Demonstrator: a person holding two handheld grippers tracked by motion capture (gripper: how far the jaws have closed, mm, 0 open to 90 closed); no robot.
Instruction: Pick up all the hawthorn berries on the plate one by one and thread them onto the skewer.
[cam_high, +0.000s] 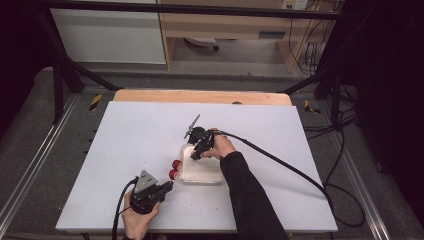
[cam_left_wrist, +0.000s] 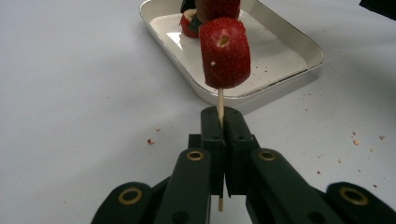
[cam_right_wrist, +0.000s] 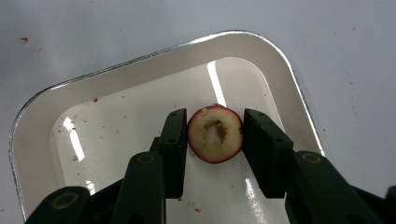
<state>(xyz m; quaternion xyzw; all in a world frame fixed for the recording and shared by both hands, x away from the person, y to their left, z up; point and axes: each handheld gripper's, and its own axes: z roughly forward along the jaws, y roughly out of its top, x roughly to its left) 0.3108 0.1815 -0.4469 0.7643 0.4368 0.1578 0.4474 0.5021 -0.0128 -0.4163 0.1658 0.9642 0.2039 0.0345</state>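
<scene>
Right gripper view: the right claw (cam_right_wrist: 215, 140) sits around the fruit slice (cam_right_wrist: 215, 134) in the tray (cam_right_wrist: 42, 126), touching at 9 o'clock, not yet squeezing. Close gently and evenly, then carry it to the stick (cam_left_wrist: 220, 106) pinched tight in the left claw (cam_left_wrist: 223, 122).

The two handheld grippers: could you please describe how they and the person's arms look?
Both grippers, left and right, are black, with flat-padded jaws, brass-coloured pivot rings and trailing black cables. The left carries a grey three-cornered plate. The right arm wears a black sleeve.
</scene>
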